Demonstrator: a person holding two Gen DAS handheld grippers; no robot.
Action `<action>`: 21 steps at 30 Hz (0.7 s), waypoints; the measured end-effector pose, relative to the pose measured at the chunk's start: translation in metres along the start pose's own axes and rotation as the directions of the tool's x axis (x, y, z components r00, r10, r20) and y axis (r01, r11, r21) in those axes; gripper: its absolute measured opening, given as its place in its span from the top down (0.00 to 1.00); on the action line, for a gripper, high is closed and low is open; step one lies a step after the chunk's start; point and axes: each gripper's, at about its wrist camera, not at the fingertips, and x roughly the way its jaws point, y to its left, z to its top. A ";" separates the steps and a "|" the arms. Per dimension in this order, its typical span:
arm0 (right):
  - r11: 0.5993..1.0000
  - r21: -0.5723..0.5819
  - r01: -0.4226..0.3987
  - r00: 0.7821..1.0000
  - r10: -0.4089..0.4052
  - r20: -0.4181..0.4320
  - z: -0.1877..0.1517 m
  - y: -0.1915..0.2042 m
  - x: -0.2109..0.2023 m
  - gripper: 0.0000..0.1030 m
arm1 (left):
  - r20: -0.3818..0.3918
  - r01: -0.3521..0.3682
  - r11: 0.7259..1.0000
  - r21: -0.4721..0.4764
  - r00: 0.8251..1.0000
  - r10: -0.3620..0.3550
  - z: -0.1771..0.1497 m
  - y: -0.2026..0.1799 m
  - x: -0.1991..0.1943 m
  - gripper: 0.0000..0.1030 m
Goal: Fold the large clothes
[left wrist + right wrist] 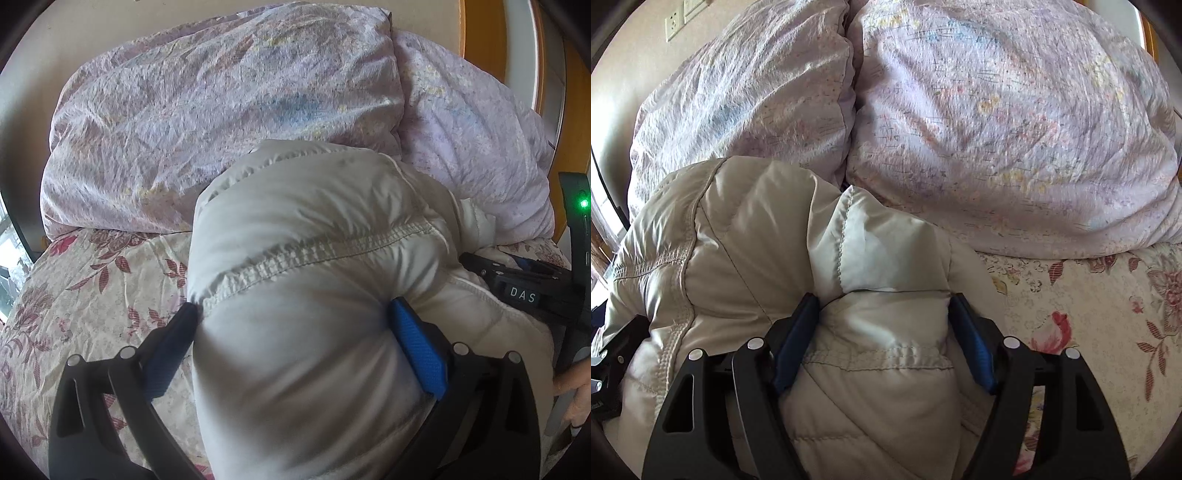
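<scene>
Both hand-held grippers (pixel 295 328) (pixel 884 326) squeeze the puffy jacket (pixel 295 229).

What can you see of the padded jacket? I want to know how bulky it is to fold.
The padded jacket is off-white to beige, of smooth quilted fabric with puckered stitched seams, puffy and bunched into a thick roll. It lies on the floral bedspread, its far end against the lilac pillows. The left gripper and the right gripper each straddle a fat fold, blue pads pressing into its sides.
</scene>
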 end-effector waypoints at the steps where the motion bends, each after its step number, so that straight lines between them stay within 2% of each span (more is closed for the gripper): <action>1: 1.000 0.004 -0.010 1.000 0.010 -0.001 0.004 0.002 -0.004 0.32 | -0.003 0.006 1.000 -0.007 1.000 -0.006 0.002 0.002 -0.004 0.02; 5: 0.999 0.038 -0.029 0.995 0.025 0.099 0.027 0.001 -0.026 0.33 | 0.036 -0.034 0.999 -0.032 0.999 0.036 0.022 0.012 -0.015 0.02; 8: 0.999 0.046 -0.016 0.996 0.012 0.084 0.038 0.002 -0.017 0.34 | 0.020 -0.061 0.997 -0.043 0.998 0.062 0.034 0.017 -0.002 0.02; 11: 0.999 0.032 0.009 0.999 -0.010 0.040 0.033 0.006 0.004 0.35 | 0.014 -0.042 0.998 -0.050 0.999 0.043 0.034 0.017 0.010 0.02; 15: 0.998 0.059 -0.007 0.998 0.003 0.059 0.027 0.002 0.014 0.34 | 0.038 -0.046 0.998 -0.034 0.998 0.047 0.028 0.010 0.016 0.02; 21: 0.998 0.057 0.011 0.996 -0.017 0.092 0.022 0.006 0.030 0.30 | 0.055 -0.045 0.998 -0.040 0.997 0.047 0.023 0.007 0.026 0.02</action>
